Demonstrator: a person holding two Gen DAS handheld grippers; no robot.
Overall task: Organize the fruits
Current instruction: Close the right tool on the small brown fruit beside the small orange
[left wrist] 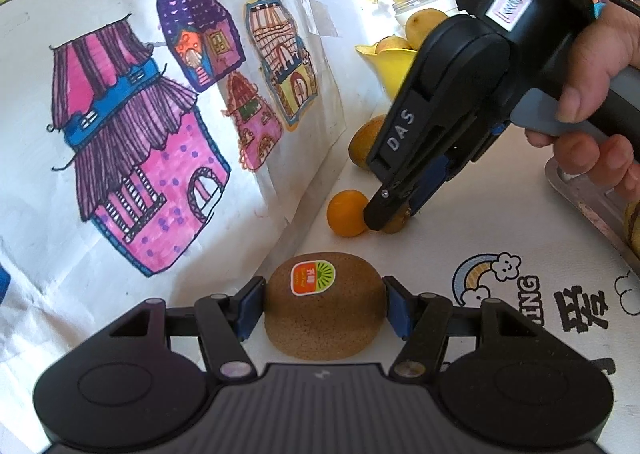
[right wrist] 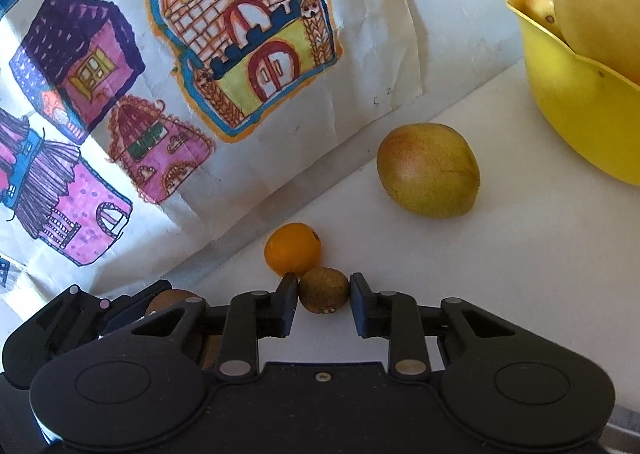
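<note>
Yellow bowl (right wrist: 560, 102) cut off by right edge; in left wrist view the right gripper (left wrist: 390, 220) hides most of it. Mango (left wrist: 366, 140) half hidden behind that gripper. Kiwi sticker (left wrist: 313, 277) text too small to read. Tray (left wrist: 588, 202) cropped at right.

**Bright tabletop, painted houses behind**

A white tablecloth (left wrist: 480, 214) covers the surface, printed with a cartoon rainbow and cloud (left wrist: 486, 274). Behind it stands creased white paper (right wrist: 400, 54) crowded with hand-drawn houses in pink, purple, blue and orange. Daylight falls across it, shadow patches low on the left.
</note>
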